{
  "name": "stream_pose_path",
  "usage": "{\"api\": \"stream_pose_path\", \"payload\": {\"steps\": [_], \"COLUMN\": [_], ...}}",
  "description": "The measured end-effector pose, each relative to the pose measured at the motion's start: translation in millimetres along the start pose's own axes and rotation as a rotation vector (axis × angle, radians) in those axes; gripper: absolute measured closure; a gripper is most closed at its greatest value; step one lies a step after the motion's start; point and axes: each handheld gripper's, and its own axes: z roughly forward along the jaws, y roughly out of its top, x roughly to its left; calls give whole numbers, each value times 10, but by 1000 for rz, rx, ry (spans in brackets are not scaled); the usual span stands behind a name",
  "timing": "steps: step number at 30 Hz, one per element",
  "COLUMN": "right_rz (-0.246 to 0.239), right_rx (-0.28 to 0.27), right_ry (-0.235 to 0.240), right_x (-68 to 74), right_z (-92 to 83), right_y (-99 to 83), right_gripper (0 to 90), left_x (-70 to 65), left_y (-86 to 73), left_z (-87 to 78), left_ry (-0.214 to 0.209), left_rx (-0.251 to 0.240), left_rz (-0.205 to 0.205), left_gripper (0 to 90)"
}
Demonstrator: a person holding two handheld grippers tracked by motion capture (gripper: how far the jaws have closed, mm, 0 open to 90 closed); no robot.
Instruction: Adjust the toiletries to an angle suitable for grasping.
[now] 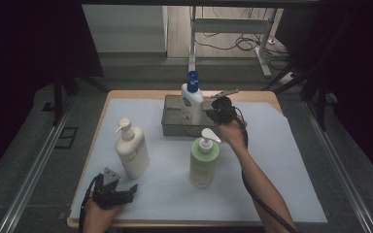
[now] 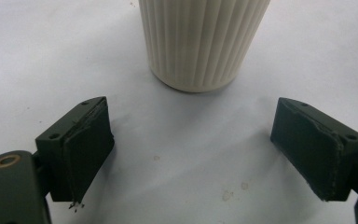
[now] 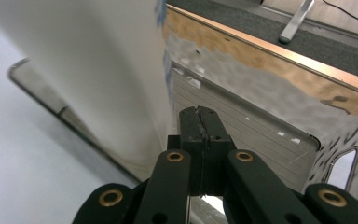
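Indoors — pale-covered table, steel tray, perhaps carpeted floor.

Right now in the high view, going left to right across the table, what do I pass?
Left tongs → cream pump bottle → blue-capped white bottle standing in the metal tray → green pump bottle → right tongs beside the blue-capped bottle.

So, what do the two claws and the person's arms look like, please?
Both claws are black. The left claw carries a grey three-cornered plate on top, and its flat pads look worn at the edges. The right claw has brass-coloured pivot rings. A black cable trails along the bare forearm; no sleeves show.
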Motion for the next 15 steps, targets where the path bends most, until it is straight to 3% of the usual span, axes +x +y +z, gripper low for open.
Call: {"api": "stream_pose_path", "payload": {"steps": [7,15], "right_rz": [38,77], "right_rx": [12,27], "right_ry": [-2,36], "right_x": [-17,8], "right_z": [168,285], "right_y": [31,62], "right_gripper": [895,895], "left_x": [1,1], "left_y": [0,1], "left_z": [0,0], "left_ry": [0,-1], "left_rx": [0,0], "left_rz": [0,0], "left_gripper": [122,122]}}
